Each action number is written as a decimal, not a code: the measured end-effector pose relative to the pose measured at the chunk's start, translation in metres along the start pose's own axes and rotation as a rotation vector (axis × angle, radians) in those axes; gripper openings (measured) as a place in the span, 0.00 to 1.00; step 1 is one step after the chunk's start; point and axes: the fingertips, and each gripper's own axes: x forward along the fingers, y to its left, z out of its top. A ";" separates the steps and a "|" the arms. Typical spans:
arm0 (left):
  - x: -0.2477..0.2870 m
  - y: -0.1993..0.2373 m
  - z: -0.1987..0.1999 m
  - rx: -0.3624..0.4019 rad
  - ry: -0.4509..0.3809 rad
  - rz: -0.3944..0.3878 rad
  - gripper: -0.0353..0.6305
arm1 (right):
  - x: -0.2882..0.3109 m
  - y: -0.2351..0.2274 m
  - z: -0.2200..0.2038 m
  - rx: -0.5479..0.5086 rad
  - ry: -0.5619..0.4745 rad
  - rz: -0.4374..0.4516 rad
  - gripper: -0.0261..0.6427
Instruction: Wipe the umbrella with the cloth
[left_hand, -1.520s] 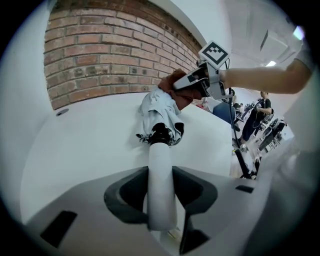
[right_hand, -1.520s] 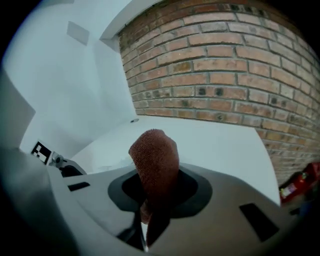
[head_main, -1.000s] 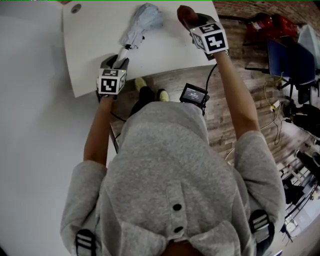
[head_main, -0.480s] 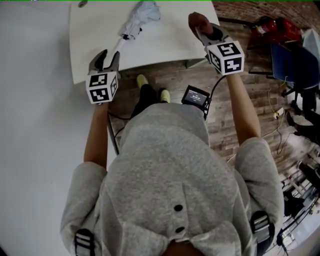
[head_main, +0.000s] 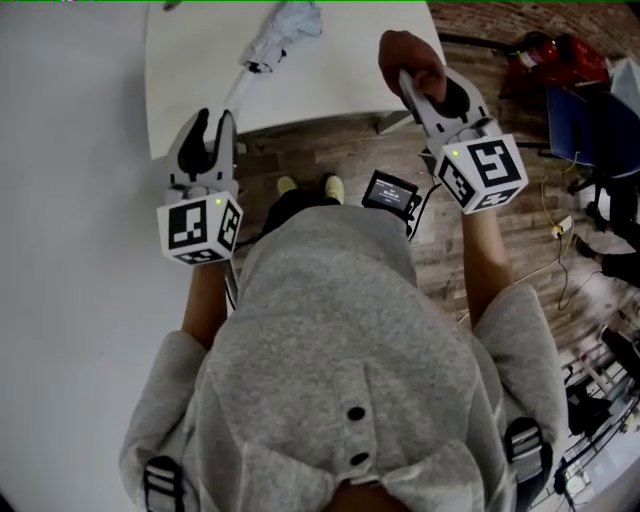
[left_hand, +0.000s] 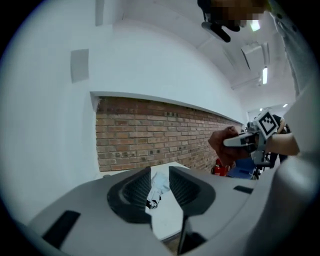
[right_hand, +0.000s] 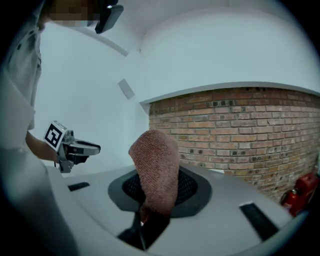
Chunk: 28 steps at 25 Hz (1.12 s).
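A folded pale grey umbrella (head_main: 283, 25) lies on the white table (head_main: 340, 85), its handle toward the near edge. My left gripper (head_main: 213, 118) hangs in the air in front of the table edge, apart from the umbrella. Its jaws have just been closing but still stand open with nothing between them. In the left gripper view the umbrella (left_hand: 159, 185) shows far off through the gap. My right gripper (head_main: 410, 72) is raised at the table's right corner, shut on a reddish-brown cloth (head_main: 400, 48). The cloth (right_hand: 156, 167) stands up from the jaws in the right gripper view.
A small black device with a screen (head_main: 388, 190) hangs at the person's waist above the wooden floor (head_main: 330, 155). A brick wall (left_hand: 150, 135) runs behind the table. A red fire extinguisher (right_hand: 295, 197) and dark chairs (head_main: 585, 110) stand at the right.
Both grippers have risen and drawn back from the table toward the person. The left one has left the umbrella's handle, and its jaws are now narrower. The umbrella stays on the table.
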 end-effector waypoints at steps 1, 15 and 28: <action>-0.003 0.002 0.009 -0.013 -0.026 0.015 0.20 | -0.002 0.007 0.005 0.018 -0.016 0.009 0.19; 0.022 0.014 0.077 -0.035 -0.106 -0.052 0.08 | 0.019 0.018 0.049 0.096 -0.069 -0.089 0.19; 0.003 0.045 0.067 -0.045 -0.092 -0.031 0.08 | 0.037 0.049 0.048 0.091 -0.051 -0.087 0.19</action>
